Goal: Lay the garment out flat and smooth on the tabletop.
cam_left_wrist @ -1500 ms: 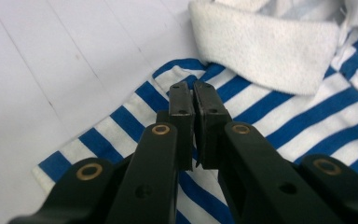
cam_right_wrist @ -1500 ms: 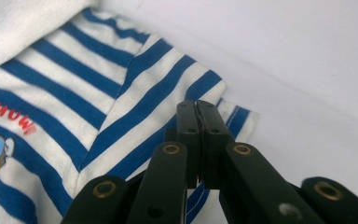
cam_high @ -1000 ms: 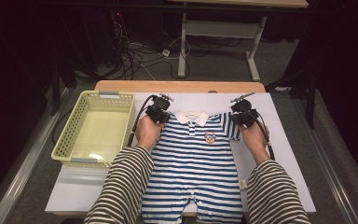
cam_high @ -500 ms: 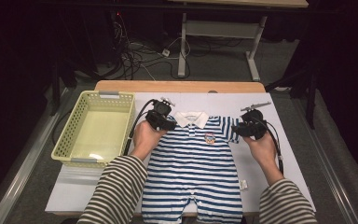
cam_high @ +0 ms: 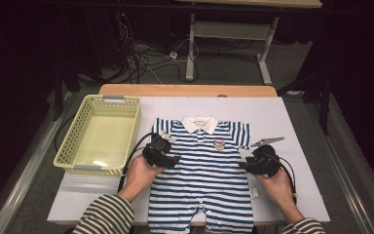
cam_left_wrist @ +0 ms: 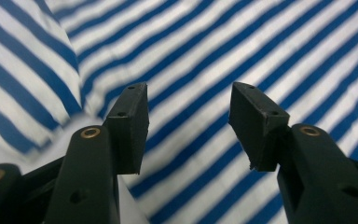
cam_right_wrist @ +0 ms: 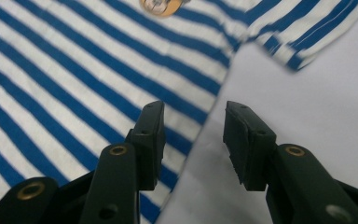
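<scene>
Item: striped romper [cam_high: 207,175], flat on the white mat [cam_high: 292,122], right of the basket [cam_high: 100,134]. Left gripper [cam_high: 171,158] over its left side seam, right gripper [cam_high: 246,165] at its right edge; both have just been opening, jaws released, nothing between them. I judge a fold is next: I should straddle each side edge, pinch only the cloth, then lift both evenly.

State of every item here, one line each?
Romper: spread flat, front up, collar away from the person.
Basket: upright, empty.
Left gripper: open over the romper's left side, gripping nothing.
Right gripper: open over the romper's right edge, gripping nothing.
</scene>
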`<state>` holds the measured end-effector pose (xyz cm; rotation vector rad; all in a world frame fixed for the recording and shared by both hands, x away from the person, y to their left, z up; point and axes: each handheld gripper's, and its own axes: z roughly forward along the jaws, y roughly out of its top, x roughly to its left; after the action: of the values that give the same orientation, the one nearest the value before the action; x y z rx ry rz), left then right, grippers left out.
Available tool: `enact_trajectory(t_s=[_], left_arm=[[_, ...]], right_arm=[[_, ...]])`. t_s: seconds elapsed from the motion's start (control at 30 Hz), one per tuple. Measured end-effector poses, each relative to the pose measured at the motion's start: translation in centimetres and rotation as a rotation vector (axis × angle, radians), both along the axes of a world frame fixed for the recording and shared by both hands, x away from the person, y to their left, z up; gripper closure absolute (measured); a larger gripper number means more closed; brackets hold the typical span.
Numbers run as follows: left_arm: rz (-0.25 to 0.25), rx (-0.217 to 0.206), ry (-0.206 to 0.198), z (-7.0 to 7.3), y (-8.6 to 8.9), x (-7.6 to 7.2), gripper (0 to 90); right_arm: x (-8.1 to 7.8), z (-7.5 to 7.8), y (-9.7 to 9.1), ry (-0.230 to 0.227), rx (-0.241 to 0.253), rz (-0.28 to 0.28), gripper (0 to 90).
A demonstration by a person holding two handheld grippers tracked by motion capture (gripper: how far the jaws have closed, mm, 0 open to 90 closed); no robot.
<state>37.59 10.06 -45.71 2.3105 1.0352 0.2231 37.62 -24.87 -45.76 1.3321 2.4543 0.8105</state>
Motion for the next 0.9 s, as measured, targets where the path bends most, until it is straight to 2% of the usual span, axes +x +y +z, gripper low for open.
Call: enact_trajectory(t_s=[0.07,0.13,0.2,0.27,0.33,0.4,0.5,0.57,0.7,0.77,0.9], left_arm=[[-0.005,-0.004,0.003,-0.4,0.5,-1.2,46.4],[-0.015,0.001,-0.005,-0.9,0.9,-2.4,46.3],[-0.022,0.004,-0.009,-1.2,1.6,-3.6,45.3],[-0.015,-0.022,-0.026,-1.5,2.5,-4.9,45.0],[-0.005,-0.041,-0.012,-1.6,3.4,-5.8,45.0],[0.015,-0.063,-0.002,-1.6,4.3,-6.5,45.0],[0.04,-0.082,0.016,-1.9,5.1,-7.2,45.1],[0.046,-0.075,0.03,-2.2,5.3,-7.4,45.5],[0.035,-0.075,0.047,-2.5,5.1,-7.7,47.6],[0.03,-0.058,0.039,-2.4,4.9,-7.8,47.7],[0.028,-0.078,0.044,-2.5,5.2,-7.8,52.8]], right_arm=[[-0.4,-0.3,0.3,0.014,-0.01,0.011,60.1],[-0.8,-0.4,0.5,-0.012,-0.036,0.018,63.2],[-1.0,-0.4,0.7,-0.016,-0.047,0.023,69.7],[-1.2,-0.4,0.8,-0.012,-0.052,0.028,79.0],[-1.4,-0.4,1.0,-0.007,-0.055,0.051,85.6],[-1.5,-0.4,1.3,-0.024,-0.083,0.069,88.0],[-1.3,-0.4,1.2,-0.032,-0.095,0.06,88.6],[-1.2,-0.3,0.9,-0.034,-0.092,0.044,88.6],[-1.3,-0.3,0.7,-0.039,-0.091,0.031,87.4],[-1.7,-0.3,0.6,-0.05,-0.077,0.025,81.1],[-3.2,0.3,-0.2,-0.063,-0.018,0.014,71.5]])
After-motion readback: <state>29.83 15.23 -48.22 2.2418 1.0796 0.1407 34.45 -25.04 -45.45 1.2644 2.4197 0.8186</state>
